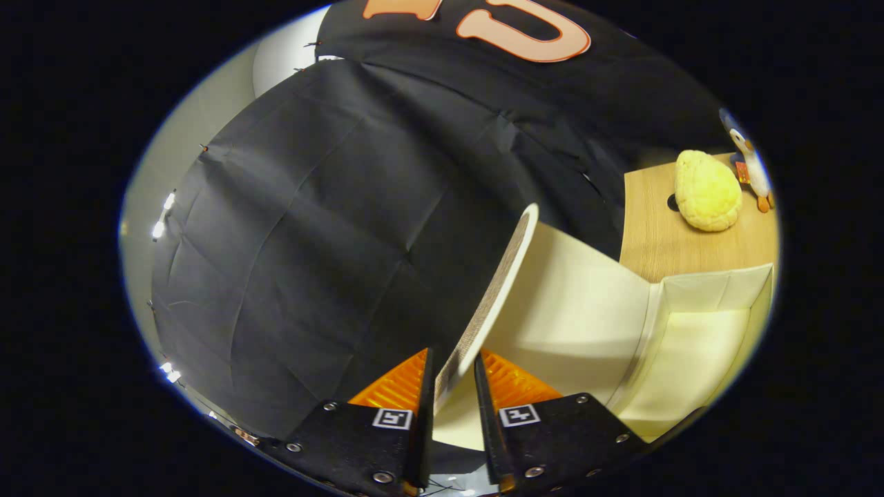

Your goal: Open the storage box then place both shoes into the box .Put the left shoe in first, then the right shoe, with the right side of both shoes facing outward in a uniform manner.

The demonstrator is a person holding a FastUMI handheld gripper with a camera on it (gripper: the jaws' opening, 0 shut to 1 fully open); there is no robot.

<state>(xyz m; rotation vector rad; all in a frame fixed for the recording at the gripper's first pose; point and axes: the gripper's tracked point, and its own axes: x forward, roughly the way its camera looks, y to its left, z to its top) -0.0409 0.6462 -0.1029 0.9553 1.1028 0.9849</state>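
My gripper (pixel 452 369) is shut on the front edge of the storage box's lid (pixel 498 283). The lid is lifted and tilted up, its thin edge running away from my fingers toward the black cloth wall. Its cream inner face (pixel 573 304) is turned to the right. To the right of the lid lies the open box (pixel 697 345), with cream inner walls and floor, and nothing shows inside the part I can see.
Beyond the box is a wooden tabletop (pixel 656 235) with a small dark hole. On it rest a yellow plush toy (pixel 706 191) and a small penguin figure (pixel 751 166). Black cloth wall stands behind and to the left.
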